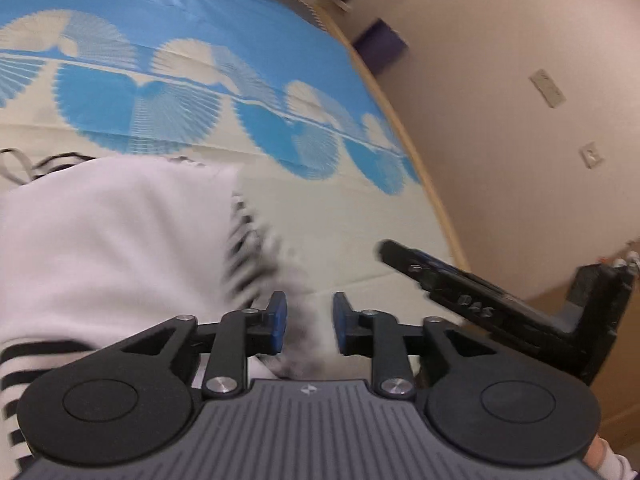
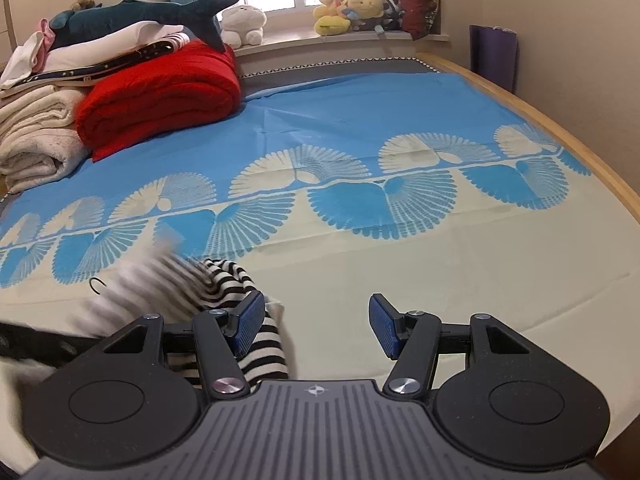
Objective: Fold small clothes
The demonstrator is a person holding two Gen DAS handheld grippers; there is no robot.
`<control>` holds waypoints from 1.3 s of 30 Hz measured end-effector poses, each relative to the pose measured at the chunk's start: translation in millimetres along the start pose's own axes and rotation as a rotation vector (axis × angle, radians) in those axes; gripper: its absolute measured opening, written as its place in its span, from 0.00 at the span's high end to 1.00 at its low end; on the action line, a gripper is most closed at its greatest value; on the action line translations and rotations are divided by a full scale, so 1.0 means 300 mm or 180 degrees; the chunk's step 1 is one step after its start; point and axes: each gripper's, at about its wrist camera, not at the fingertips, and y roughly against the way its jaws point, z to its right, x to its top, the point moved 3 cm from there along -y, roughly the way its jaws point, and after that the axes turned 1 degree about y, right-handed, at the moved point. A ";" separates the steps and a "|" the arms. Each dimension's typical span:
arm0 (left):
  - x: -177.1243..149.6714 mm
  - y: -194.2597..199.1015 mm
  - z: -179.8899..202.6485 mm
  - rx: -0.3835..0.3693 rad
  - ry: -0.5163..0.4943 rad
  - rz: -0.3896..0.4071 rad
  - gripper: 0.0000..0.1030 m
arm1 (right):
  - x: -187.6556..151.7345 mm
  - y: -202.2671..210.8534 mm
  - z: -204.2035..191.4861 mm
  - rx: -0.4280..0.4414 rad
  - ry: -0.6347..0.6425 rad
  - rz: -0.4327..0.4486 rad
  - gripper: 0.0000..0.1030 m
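A: Where do we find the garment, and why there?

B: The striped garment [image 2: 224,284], black-and-white with a plain white panel, lies bunched on the cream part of the bed sheet [image 2: 440,264], toward the near edge of the bed [image 2: 560,132]. We judge it sits there because that bare flat area gives room to spread and fold it. Part of it is motion-blurred, so we cannot tell its exact outline.

A: State of each claw?

B: The left claw [image 1: 310,324] is spread; blurred fabric shows between and just beyond its blue pads [image 1: 279,322], but we see no pinch. The right claw [image 2: 316,330] is spread wide with nothing between its pads; the garment lies beside and under its left finger.

A: Why are both held this way?

B: We judge both are poised low over the cloth to take hold of an edge. The right claw appears in the left view as a dark bar at the bed's right edge.

A: Any readable writing?

B: Only a small cross-shaped emblem [image 2: 315,390] on each claw body. Raised lettering on the right claw's side is too blurred to read.
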 end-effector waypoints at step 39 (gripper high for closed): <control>-0.108 0.229 -0.142 0.0870 -0.1037 -0.0265 0.59 | 0.028 -0.080 0.002 0.0728 -0.1181 -0.0057 0.99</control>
